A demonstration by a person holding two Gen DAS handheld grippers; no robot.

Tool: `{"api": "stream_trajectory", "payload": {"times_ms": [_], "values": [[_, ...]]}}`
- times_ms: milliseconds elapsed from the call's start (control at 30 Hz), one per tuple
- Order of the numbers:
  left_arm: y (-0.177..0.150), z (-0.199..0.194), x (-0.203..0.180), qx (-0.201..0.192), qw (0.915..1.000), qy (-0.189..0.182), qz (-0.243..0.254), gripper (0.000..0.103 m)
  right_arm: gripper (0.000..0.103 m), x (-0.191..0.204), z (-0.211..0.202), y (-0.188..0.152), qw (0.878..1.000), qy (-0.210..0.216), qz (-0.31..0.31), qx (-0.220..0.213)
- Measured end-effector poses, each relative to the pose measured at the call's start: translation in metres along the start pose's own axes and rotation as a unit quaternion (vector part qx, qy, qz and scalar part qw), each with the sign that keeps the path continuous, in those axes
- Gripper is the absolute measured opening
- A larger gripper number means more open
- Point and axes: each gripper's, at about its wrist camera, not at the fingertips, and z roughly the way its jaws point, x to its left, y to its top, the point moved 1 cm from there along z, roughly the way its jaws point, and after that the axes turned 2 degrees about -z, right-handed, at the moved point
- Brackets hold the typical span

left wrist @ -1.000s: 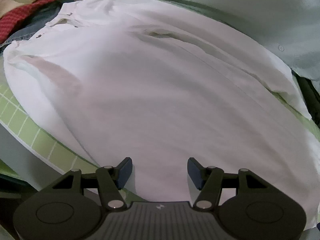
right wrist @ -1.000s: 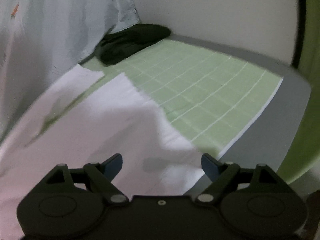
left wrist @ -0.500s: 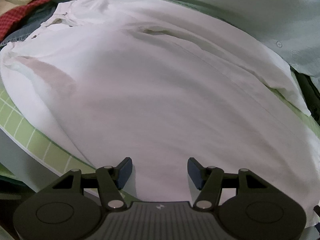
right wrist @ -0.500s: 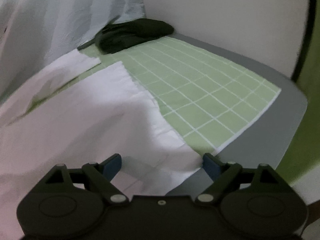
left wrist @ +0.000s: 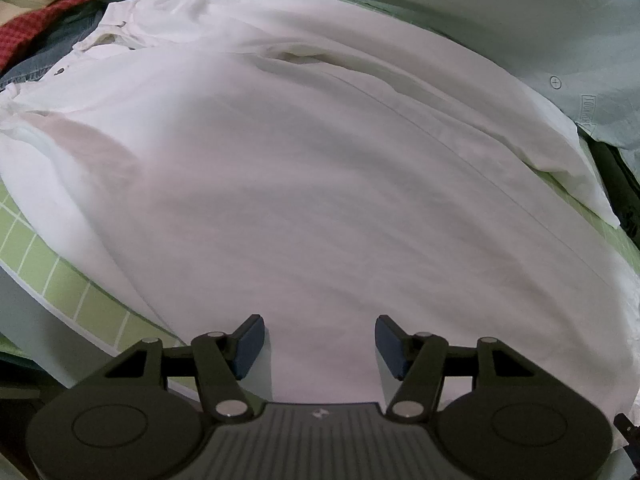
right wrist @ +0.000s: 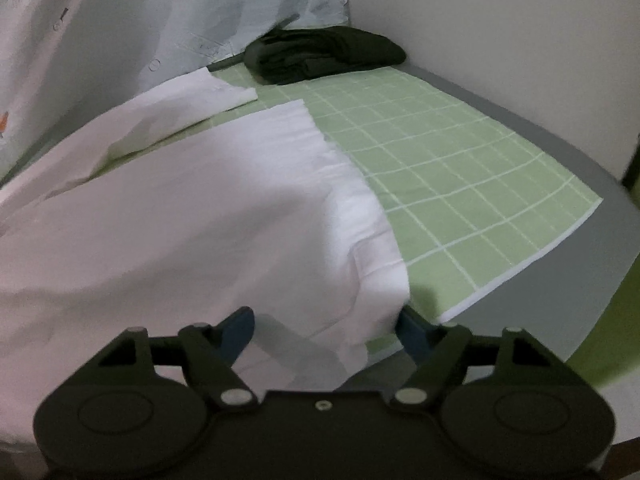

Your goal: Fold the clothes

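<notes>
A large white shirt (left wrist: pixel 304 184) lies spread flat over a green grid mat (left wrist: pixel 60 288), collar toward the far left. My left gripper (left wrist: pixel 318 342) hovers open over the shirt's near edge, nothing between its fingers. In the right wrist view the same white shirt (right wrist: pixel 192 216) covers the left half of the mat (right wrist: pixel 460 184). My right gripper (right wrist: pixel 326 330) is open, its fingers straddling the shirt's bottom corner; the cloth bulges up between them, and whether the pads touch it is unclear.
A pale blue-green shirt (left wrist: pixel 520 24) lies along the far side. A red checked and denim pile (left wrist: pixel 48 24) sits far left. Folded dark clothing (right wrist: pixel 324 56) rests at the mat's far end by a white wall. The grey table edge (right wrist: pixel 600 264) runs on the right.
The right gripper has moved forward and down onto the shirt's bottom corner, which now sits between its fingers. The left gripper has shifted slightly over the shirt; both stay open.
</notes>
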Motion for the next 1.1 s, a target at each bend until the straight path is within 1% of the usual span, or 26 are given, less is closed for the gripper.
{"api": "stream_trajectory", "payload": {"times_ms": [67, 133, 167, 233, 300, 367, 400, 467, 500, 533, 567, 633, 767, 800, 900, 933, 1000, 1100], "values": [[0.0, 0.0, 0.0, 0.0, 1.0, 0.0, 0.0, 0.062, 0.076, -0.003, 0.0, 0.0, 1.0, 0.023, 0.022, -0.001], [0.0, 0.0, 0.0, 0.0, 1.0, 0.0, -0.001, 0.062, 0.079, -0.009, -0.001, 0.0, 0.995, 0.069, 0.065, -0.001], [0.0, 0.0, 0.0, 0.0, 1.0, 0.0, -0.001, 0.062, 0.084, -0.014, 0.0, -0.001, 0.991, 0.098, 0.095, 0.001], [0.001, 0.0, 0.001, 0.0, 1.0, 0.0, -0.002, 0.062, 0.086, -0.023, 0.002, -0.004, 0.98, 0.137, 0.144, 0.008], [0.001, 0.0, 0.002, -0.001, 1.0, 0.0, -0.005, 0.062, 0.09, -0.03, 0.005, -0.008, 0.967, 0.172, 0.188, 0.015], [0.002, -0.001, 0.005, -0.001, 1.0, 0.0, -0.008, 0.062, 0.091, -0.039, 0.008, -0.016, 0.946, 0.214, 0.243, 0.019], [0.002, -0.001, 0.007, -0.001, 1.0, 0.0, -0.009, 0.062, 0.091, -0.044, 0.009, -0.02, 0.933, 0.235, 0.271, 0.021], [0.003, -0.002, 0.011, 0.0, 0.9999, -0.001, -0.013, 0.062, 0.091, -0.052, 0.013, -0.03, 0.904, 0.273, 0.329, 0.026], [0.004, -0.002, 0.013, 0.0, 0.9999, -0.002, -0.015, 0.062, 0.091, -0.054, 0.015, -0.035, 0.891, 0.286, 0.351, 0.028], [0.004, -0.004, 0.016, 0.0, 0.9999, -0.003, -0.016, 0.062, 0.091, -0.054, 0.016, -0.039, 0.88, 0.296, 0.369, 0.029], [0.004, -0.005, 0.02, 0.0, 0.9998, -0.003, -0.017, 0.062, 0.091, -0.052, 0.017, -0.042, 0.874, 0.302, 0.378, 0.03], [0.005, -0.008, 0.028, 0.001, 0.9998, -0.001, -0.019, 0.062, 0.091, -0.041, 0.018, -0.042, 0.871, 0.315, 0.375, 0.038], [0.011, -0.012, 0.049, 0.001, 0.9998, 0.008, -0.018, 0.062, 0.093, -0.005, 0.021, -0.042, 0.875, 0.327, 0.352, 0.057], [0.014, -0.014, 0.057, 0.002, 0.9997, 0.013, -0.021, 0.062, 0.095, 0.004, 0.02, -0.042, 0.877, 0.327, 0.347, 0.058], [0.023, -0.022, 0.084, -0.011, 0.9983, 0.02, -0.054, 0.062, 0.1, 0.03, 0.018, -0.039, 0.887, 0.318, 0.329, 0.057], [0.026, -0.024, 0.096, -0.013, 0.9972, 0.02, -0.071, 0.062, 0.1, 0.036, 0.018, -0.039, 0.888, 0.315, 0.33, 0.056], [0.031, -0.026, 0.12, -0.019, 0.994, 0.021, -0.105, 0.062, 0.102, 0.046, 0.017, -0.039, 0.888, 0.309, 0.337, 0.053], [0.04, -0.028, 0.151, -0.027, 0.9889, 0.027, -0.143, 0.062, 0.102, 0.053, 0.015, -0.042, 0.879, 0.3, 0.366, 0.046]]}}
